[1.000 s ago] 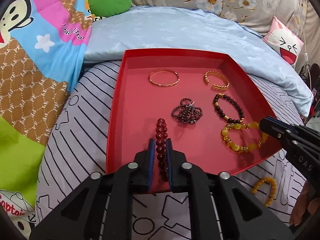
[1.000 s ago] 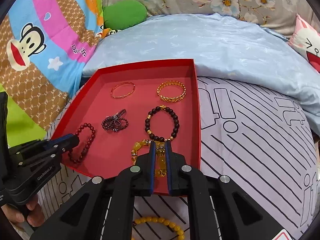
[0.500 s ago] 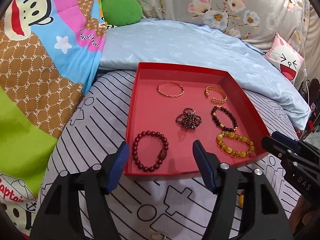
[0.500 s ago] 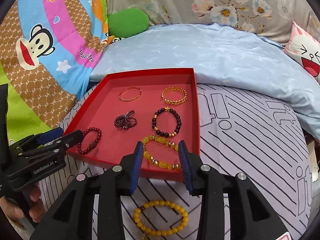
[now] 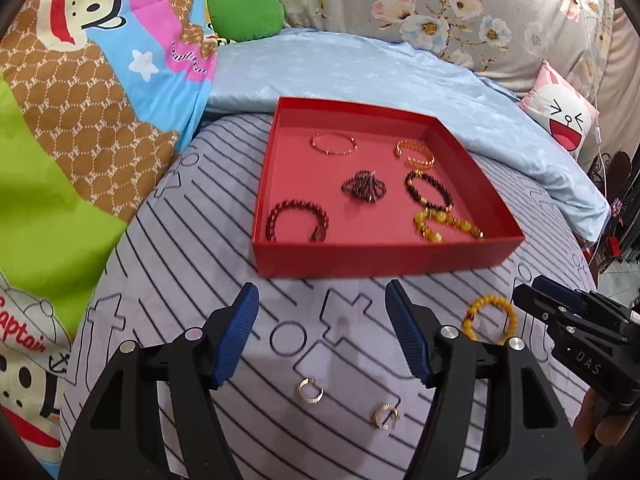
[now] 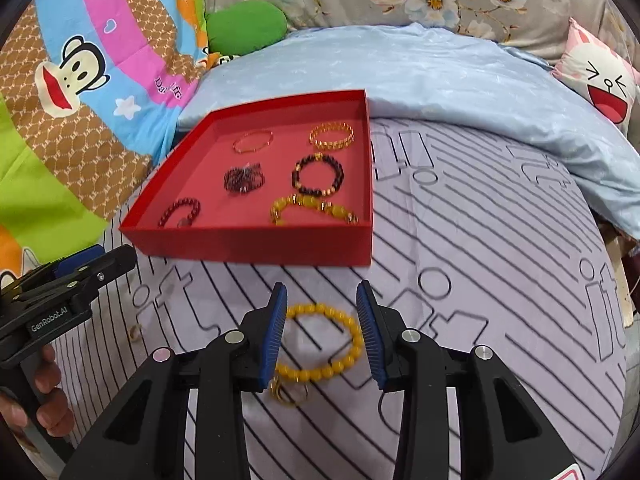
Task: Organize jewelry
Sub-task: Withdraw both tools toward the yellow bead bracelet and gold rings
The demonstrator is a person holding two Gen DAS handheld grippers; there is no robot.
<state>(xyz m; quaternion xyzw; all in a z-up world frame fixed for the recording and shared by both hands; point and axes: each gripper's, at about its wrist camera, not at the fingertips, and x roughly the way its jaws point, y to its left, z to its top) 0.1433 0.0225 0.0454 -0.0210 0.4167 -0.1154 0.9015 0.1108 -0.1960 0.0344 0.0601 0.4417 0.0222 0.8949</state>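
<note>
A red tray (image 5: 380,264) on the striped bedsheet holds several bracelets. Among them are a dark red bead bracelet (image 5: 298,220) at its near left and an amber bracelet (image 5: 444,226) at its near right. My left gripper (image 5: 320,292) is open and empty over the sheet, in front of the tray. Two small gold rings (image 5: 310,390) (image 5: 386,416) lie below its fingers. My right gripper (image 6: 322,292) is open, and its fingers straddle a yellow bead bracelet (image 6: 320,309) lying on the sheet without touching it. A gold charm (image 6: 288,394) lies at that bracelet's near end.
A light blue quilt (image 5: 360,68) is bunched behind the tray. A cartoon blanket (image 5: 80,112) rises at the left, with a green cushion (image 5: 244,14) beyond it. A pink face pillow (image 5: 560,120) sits at the far right. A hand (image 6: 44,400) holds the left gripper's handle.
Both grippers let go of the bracelets they held in the tray, the left the dark red one and the right the amber one. Both opened and drew back off the tray onto the sheet.
</note>
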